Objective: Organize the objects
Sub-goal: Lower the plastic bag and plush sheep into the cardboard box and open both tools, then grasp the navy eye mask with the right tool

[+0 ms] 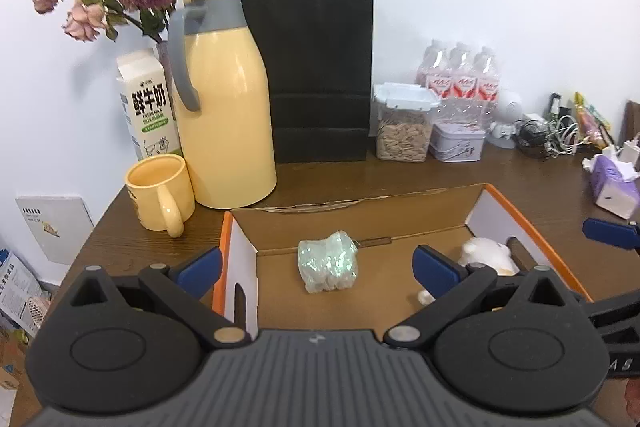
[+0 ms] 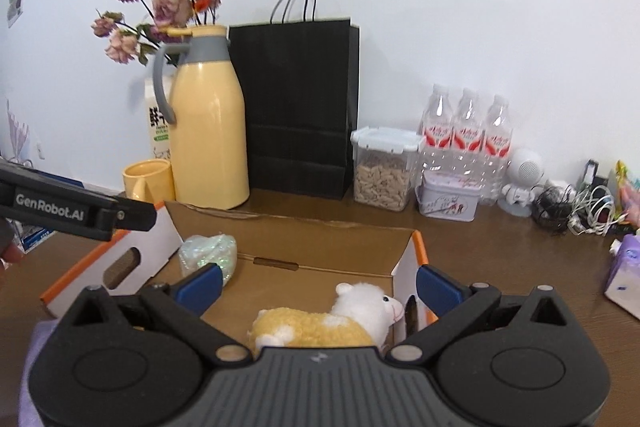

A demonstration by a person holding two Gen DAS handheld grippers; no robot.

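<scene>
left wrist view, left tool (image 1: 318, 267) spread wide, plastic bundle (image 1: 327, 261) in cardboard box (image 1: 360, 205)

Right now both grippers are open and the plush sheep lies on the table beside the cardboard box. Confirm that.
Not quite: the plush sheep lies inside the cardboard box, not beside it, as the right wrist view shows. The left gripper and right gripper are both open.

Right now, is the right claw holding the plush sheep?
No. The right claw is open, and the plush sheep lies loose in the box.
</scene>
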